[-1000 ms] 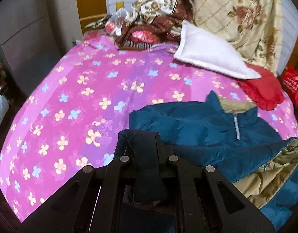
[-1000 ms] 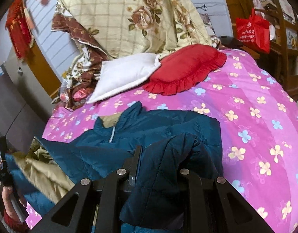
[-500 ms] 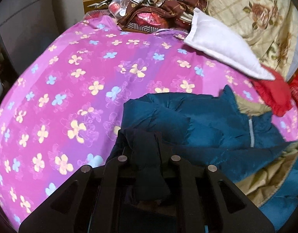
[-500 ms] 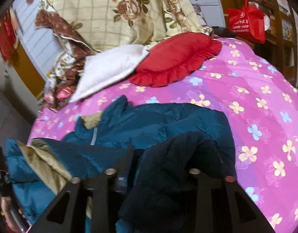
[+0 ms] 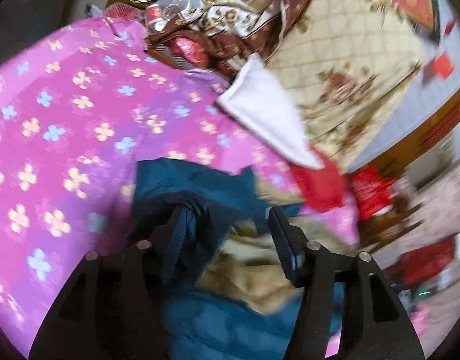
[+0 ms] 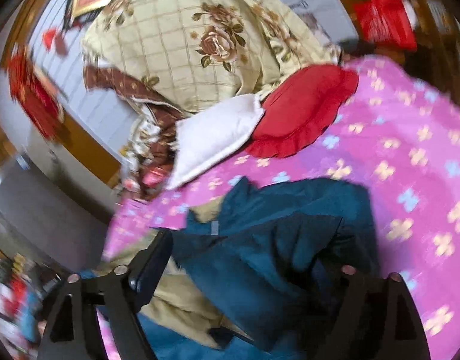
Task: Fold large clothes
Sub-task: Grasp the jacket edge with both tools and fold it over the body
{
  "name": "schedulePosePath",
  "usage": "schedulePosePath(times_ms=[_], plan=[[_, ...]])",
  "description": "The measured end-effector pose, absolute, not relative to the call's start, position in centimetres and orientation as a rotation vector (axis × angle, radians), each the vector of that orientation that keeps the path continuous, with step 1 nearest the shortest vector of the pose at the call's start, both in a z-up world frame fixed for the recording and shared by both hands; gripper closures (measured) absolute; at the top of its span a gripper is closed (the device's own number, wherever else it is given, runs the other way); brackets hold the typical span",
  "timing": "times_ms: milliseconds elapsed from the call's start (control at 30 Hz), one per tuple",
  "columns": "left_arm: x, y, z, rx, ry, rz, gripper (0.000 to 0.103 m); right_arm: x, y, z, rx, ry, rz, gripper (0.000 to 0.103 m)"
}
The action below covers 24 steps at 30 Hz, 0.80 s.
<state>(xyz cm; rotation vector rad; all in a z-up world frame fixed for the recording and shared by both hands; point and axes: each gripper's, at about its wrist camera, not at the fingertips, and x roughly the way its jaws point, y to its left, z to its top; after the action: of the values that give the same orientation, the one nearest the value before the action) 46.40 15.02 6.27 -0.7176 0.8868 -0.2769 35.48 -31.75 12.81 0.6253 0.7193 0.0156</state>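
Looking along the left gripper (image 5: 226,225), its fingers stand spread wide, nothing pinched, with the blue jacket (image 5: 193,180) bunched on the pink bed (image 5: 64,120) right beneath them, tan lining showing. From the right gripper (image 6: 254,258), the fingers are likewise parted, the jacket (image 6: 290,210) draped loosely between them. My worry: a slippery, puffy fold like this may spring open or slide off the bed's near edge once unsupported.
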Motion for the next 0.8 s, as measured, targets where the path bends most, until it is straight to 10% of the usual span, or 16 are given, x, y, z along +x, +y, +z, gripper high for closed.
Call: schedulePosePath(times_ms=[333, 800], plan=[[42.1, 13.7, 11.0, -0.529, 0.813, -0.276, 0.042, 32.2, -30.1, 15.3, 0.472, 0.671, -0.019, 0.021], [44.1, -2.9, 0.9, -0.089, 0.932, -0.298, 0.042, 36.9, -23.6, 4.9, 0.092, 0.862, -0.059, 0.025]])
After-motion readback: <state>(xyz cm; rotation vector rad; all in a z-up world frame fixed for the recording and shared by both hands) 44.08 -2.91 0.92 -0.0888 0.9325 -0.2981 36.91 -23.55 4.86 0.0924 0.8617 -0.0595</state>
